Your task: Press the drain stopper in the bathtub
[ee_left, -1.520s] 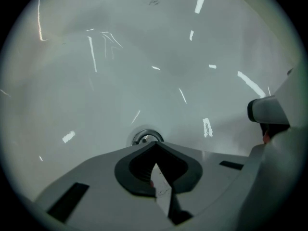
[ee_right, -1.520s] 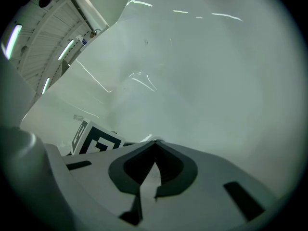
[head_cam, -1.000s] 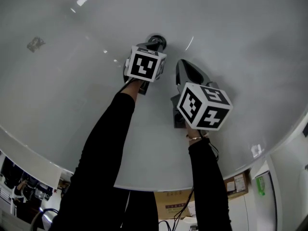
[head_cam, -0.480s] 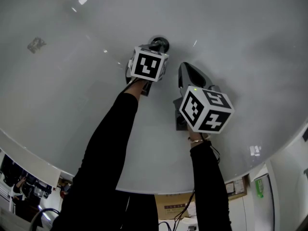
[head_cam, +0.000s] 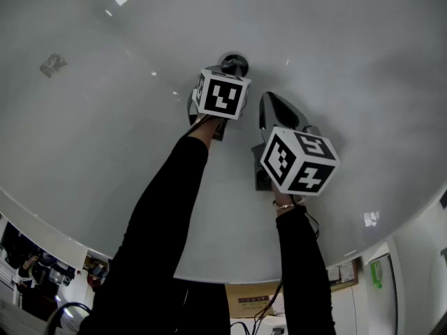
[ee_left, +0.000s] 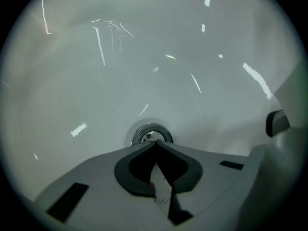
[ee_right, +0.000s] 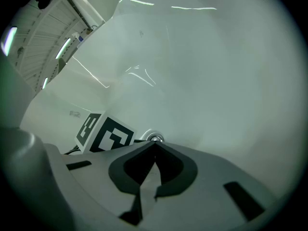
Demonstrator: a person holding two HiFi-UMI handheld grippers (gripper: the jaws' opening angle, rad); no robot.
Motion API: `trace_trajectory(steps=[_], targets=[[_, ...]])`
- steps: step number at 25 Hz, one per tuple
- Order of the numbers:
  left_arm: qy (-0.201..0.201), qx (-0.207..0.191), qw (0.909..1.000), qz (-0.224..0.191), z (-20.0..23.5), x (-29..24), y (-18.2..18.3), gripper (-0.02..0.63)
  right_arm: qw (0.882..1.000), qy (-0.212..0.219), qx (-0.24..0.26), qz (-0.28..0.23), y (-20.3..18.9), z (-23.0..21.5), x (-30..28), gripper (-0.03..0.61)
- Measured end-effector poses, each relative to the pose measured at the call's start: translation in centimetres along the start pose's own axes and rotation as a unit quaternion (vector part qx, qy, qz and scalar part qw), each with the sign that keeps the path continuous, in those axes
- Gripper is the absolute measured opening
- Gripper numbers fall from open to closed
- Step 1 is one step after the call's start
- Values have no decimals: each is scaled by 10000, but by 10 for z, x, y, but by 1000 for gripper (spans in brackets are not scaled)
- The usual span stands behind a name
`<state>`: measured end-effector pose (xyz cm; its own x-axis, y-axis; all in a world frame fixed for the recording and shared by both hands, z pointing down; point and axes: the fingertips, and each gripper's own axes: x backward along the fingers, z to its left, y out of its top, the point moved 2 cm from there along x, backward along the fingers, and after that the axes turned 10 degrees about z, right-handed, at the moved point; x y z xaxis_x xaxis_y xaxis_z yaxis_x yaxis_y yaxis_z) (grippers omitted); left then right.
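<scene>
Bathtub (head_cam: 84, 152): glossy white, smoothly curved basin. Contents: one round chrome drain stopper (ee_left: 152, 134).
My left gripper (ee_left: 155, 144): jaws pressed together, empty, tips at the stopper's near edge.
My right gripper (ee_right: 154, 146): jaws together, empty, at the left one's 4 o'clock.
Both placed much as a second ago.

Brown cardboard box (head_cam: 253, 286); white slatted panel (ee_right: 42, 38) with strip lights (ee_right: 64, 48).
</scene>
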<state>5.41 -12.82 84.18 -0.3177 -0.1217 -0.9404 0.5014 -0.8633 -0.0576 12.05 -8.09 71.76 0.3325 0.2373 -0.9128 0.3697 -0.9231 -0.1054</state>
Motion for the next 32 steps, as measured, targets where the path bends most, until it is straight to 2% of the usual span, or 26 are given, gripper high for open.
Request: trace_trajectory(steps=[12, 21, 32], targets=[[255, -436, 9987, 1, -8, 9, 0, 8, 9999, -58, 26, -88, 11, -1, 12, 2], [116, -310, 9994, 23, -9, 12, 0, 8, 9998, -101, 110, -110, 15, 2, 16, 2], [-94, -705, 9975, -42, -12, 35, 3, 8, 9994, -174, 255, -160, 16, 14, 30, 2]])
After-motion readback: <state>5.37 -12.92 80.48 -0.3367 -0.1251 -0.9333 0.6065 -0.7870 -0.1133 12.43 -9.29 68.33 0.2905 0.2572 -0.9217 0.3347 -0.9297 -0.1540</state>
